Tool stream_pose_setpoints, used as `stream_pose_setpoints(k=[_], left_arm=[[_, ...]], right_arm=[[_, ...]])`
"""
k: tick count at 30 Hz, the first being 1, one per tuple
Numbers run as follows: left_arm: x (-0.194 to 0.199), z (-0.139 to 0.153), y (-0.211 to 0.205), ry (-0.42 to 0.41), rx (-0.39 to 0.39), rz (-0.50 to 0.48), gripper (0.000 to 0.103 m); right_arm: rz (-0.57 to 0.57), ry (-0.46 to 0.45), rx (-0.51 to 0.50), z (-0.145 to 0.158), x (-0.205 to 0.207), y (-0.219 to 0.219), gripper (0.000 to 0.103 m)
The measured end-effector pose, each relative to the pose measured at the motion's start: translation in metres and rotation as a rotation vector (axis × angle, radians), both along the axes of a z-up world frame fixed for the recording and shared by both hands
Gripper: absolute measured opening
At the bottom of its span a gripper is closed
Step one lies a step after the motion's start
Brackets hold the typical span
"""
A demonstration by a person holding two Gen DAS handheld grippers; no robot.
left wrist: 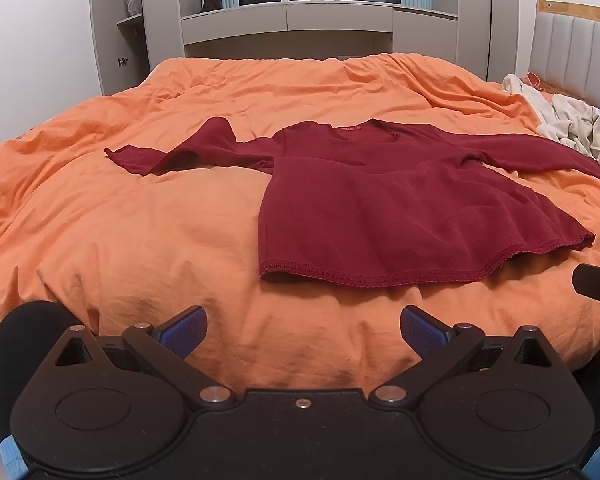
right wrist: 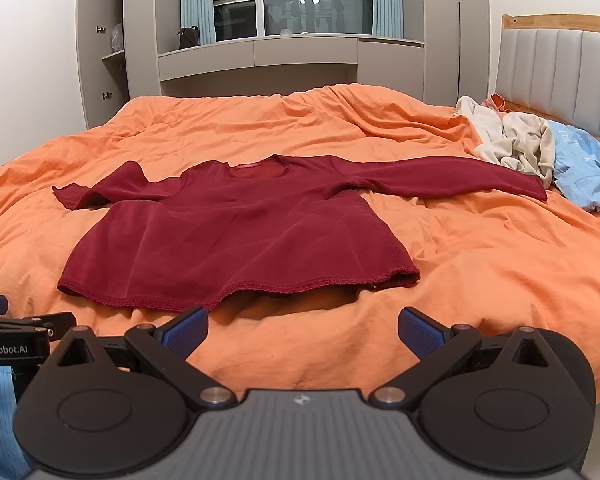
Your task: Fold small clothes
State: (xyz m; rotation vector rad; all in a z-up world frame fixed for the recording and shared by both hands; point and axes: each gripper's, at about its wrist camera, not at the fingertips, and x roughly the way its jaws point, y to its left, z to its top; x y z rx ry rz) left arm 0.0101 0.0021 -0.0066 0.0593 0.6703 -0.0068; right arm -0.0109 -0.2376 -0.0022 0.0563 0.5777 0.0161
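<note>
— Maroon fleece, by the look of it. That shirt lies flat on the orange duvet, hem toward the near edge of the bed, collar toward the far edge, both sleeves spread out sideways.

— Will it be hard to handle?

— I doubt it. It looks soft, light and floppy, so it should drape and sag wherever it isn't held. The duvet underneath is puffy and wrinkled, so a pinch might catch bedding too.

— Where would you grab it?

— At the stitched hem corners, or at a cuff. The left sleeve is kinked near its cuff; the right sleeve runs straight out toward the pile of pale clothes at the headboard side.

— And the grippers?

— Left gripper and right gripper both hover short of the hem, fingers spread wide, holding nothing.
</note>
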Motion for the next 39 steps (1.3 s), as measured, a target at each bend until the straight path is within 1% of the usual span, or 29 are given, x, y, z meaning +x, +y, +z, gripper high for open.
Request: stream_pose_setpoints(k=[13,22,25,28,31,35,39], left_arm=[[0.007,-0.001,-0.001,0.012,0.005,-0.002,0.103],[0.045,0.025,-0.011,-0.003,0.021,-0.011,0.103],[0.067,0.034,-0.019,0.004,0.011,-0.029,0.103],[0.099,0.044,-0.03,0.011,0.02,-0.038,0.103],[0.139,0.052,-0.044,0.016,0.041,-0.05,0.103],[0.197,0.056,-0.064,0.02,0.038,-0.066,0.103],[0.248,0.057,-0.083,0.013,0.025,-0.074,0.103]], right_arm=[[0.0,0.001,0.007,0.001,0.002,0.0,0.103],[-0.011,0.003,0.027,0.018,0.026,-0.007,0.103],[-0.008,0.001,0.046,0.027,0.042,-0.015,0.103],[-0.023,0.0,0.066,0.035,0.067,-0.029,0.103],[-0.058,0.03,0.054,0.038,0.103,-0.048,0.103],[-0.099,0.057,0.024,0.039,0.151,-0.074,0.103],[-0.123,0.055,0.017,0.042,0.194,-0.105,0.103]])
